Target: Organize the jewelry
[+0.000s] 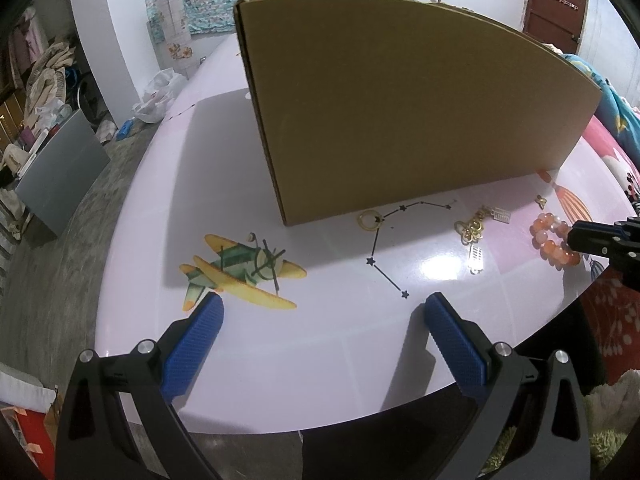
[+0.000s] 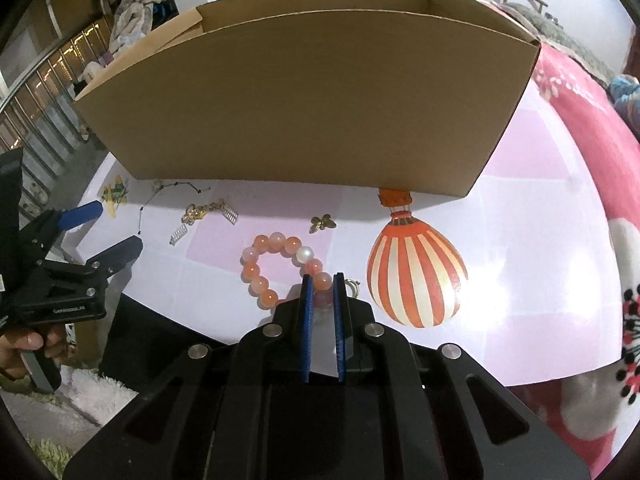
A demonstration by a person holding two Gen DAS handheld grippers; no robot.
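Observation:
An orange bead bracelet [image 2: 276,268] with one white pearl lies on the pink table; it also shows in the left wrist view [image 1: 554,240]. My right gripper [image 2: 322,280] is shut on the bracelet's near beads. My left gripper [image 1: 322,308] is open and empty above the table, left of the jewelry. A gold ring [image 1: 370,220], a gold chain piece with silver hair combs [image 1: 474,232] and a small gold butterfly charm [image 2: 322,222] lie in front of the open cardboard box [image 2: 304,100].
The table [image 1: 280,360] carries printed pictures: an airplane [image 1: 240,270], a star constellation and a striped balloon [image 2: 416,280]. A small gold ring [image 2: 353,286] lies right of my right gripper. A red patterned blanket [image 2: 580,160] lies to the right.

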